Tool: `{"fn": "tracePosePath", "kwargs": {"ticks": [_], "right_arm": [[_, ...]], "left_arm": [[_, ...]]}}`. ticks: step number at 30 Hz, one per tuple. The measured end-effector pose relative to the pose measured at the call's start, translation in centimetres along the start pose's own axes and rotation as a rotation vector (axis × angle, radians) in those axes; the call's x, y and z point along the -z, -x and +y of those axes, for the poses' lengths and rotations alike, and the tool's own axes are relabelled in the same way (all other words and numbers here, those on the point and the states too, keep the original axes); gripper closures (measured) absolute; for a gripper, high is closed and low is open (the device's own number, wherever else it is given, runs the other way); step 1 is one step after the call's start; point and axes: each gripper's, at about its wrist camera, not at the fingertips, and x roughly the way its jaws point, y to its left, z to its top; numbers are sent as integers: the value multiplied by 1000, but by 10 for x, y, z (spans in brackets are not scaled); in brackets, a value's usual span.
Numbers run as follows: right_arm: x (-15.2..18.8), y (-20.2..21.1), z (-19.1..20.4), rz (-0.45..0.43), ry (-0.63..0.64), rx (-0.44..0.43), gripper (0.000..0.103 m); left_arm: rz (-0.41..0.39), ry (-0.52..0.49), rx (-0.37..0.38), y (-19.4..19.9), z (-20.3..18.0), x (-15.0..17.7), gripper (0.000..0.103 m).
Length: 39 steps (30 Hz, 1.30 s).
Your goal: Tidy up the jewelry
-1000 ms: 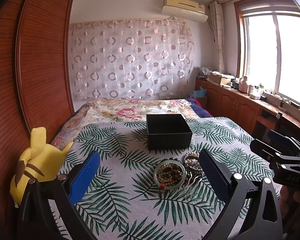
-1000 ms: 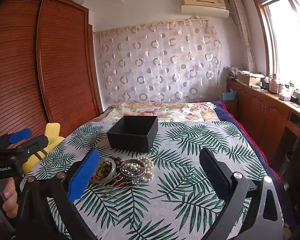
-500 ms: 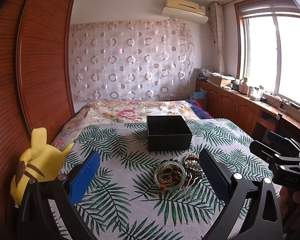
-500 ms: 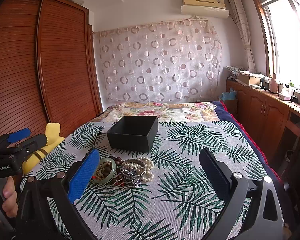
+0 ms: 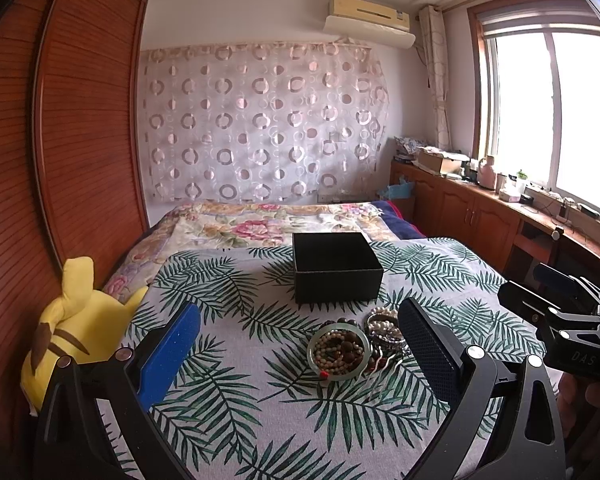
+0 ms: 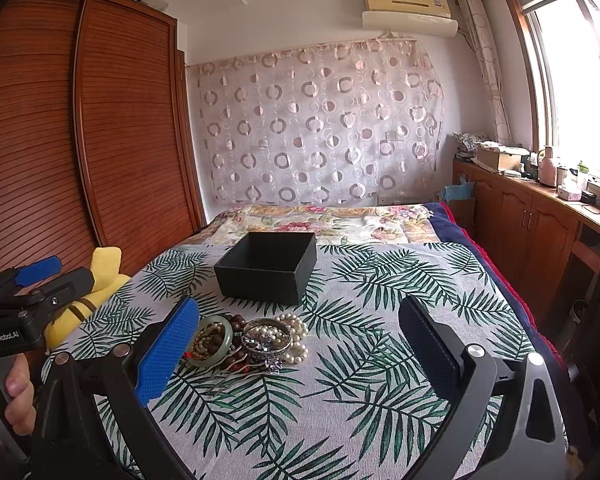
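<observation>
Left tongs [image 5: 296,344] and right tongs [image 6: 298,342] were held wide open, nothing gripped, at the frame bottom. Jewelry pile [image 6: 246,340] was noted mid-frame on the leaf-print bedspread [image 6: 380,320]; black box [image 6: 268,266], open-topped, lay just beyond.

A slatted wooden wardrobe [image 5: 80,140] lines the left wall, a circle-patterned curtain [image 5: 260,128] covers the far wall beneath an air conditioner [image 5: 370,16], and bright windows [image 5: 552,116] top low right-hand cabinets [image 5: 472,216].
</observation>
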Motion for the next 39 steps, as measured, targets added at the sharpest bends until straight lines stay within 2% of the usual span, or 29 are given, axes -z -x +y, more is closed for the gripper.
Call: {"fn": "tracePosePath", "kwargs": {"ticks": [20,28,34,39], "right_arm": [[2,-1,2,7,-3,-4,2],[8,-9,-2,32,-13,-15,2],[16,-20,-3,55,7,-39,2],[26,-32,-7,87,19,-70,13]], "left_arm": [[5,1,2,1,-1,-5,7],[43,8,14,-9,0,6,8],[93,2,51,-26,4,17,8],[133,3,76,-41,7,26,8]]}}
